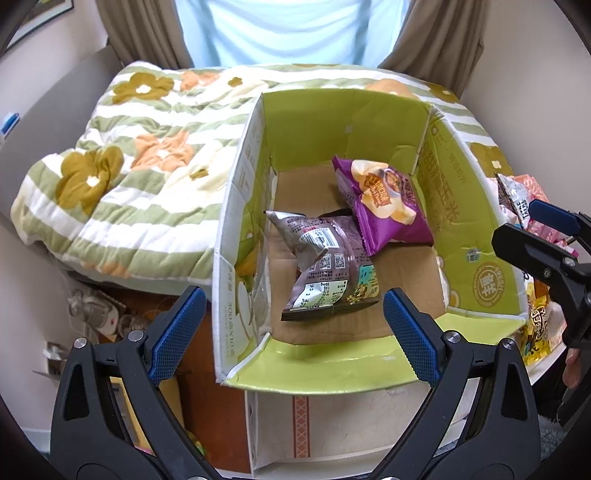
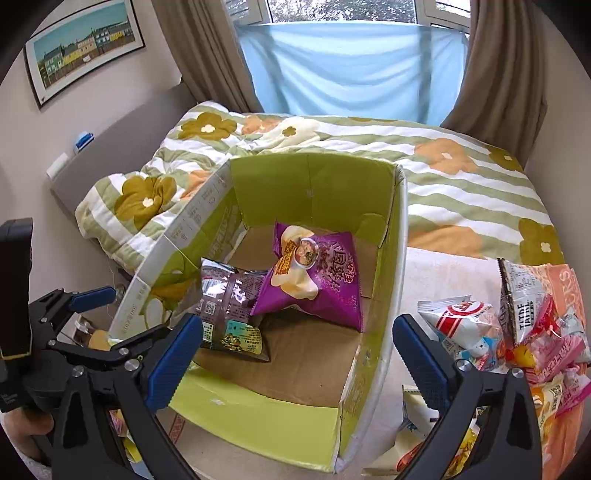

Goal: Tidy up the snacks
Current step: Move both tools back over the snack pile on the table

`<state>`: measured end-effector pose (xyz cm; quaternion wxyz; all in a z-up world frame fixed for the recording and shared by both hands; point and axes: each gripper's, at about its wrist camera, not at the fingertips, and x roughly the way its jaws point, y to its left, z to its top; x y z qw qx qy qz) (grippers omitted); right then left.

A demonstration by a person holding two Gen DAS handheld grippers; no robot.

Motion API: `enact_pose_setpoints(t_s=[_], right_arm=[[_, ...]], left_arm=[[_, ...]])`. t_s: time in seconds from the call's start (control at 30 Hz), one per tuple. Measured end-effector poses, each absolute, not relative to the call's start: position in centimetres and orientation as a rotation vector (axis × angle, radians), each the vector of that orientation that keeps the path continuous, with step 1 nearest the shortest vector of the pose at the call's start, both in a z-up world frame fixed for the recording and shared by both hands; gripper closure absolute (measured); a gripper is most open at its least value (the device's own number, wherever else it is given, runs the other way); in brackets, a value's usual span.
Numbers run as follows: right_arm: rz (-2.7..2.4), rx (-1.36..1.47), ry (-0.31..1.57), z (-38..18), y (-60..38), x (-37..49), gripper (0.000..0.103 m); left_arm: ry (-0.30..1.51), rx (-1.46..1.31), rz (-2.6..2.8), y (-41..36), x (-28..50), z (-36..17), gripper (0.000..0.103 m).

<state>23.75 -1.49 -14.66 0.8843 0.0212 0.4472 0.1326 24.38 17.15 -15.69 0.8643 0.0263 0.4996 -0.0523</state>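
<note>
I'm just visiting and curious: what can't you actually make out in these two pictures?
- Left wrist view: the snack pile is cut off by the picture's edge and hidden behind the right claw.
- Both views: small print on the brown packet is too small to read.
- Right wrist view: packets behind the right claw's fingers are covered.

Ahead of our grippers we see a flowered quilt (image 2: pixel 424 173), brown curtains (image 2: pixel 199 51) flanking 1 window (image 2: pixel 340 9), and a framed picture (image 2: pixel 81 48) upper left.
</note>
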Motion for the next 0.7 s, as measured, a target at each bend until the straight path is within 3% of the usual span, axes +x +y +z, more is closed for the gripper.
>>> enact_pose_setpoints(t_s=[0.33, 0.7], right_arm=[[0.169, 0.079, 0.869, -11.2, -3.7, 20.4, 0.001], [-0.062, 0.138, 0.804, -9.3, -14.0, 13.4, 0.001]], left_arm=[[0.985, 0.101, -0.241, 14.5, 22.7, -12.9, 0.007], [0.956, 0.136, -0.397, 5.2, 19.2, -12.0, 0.007]])
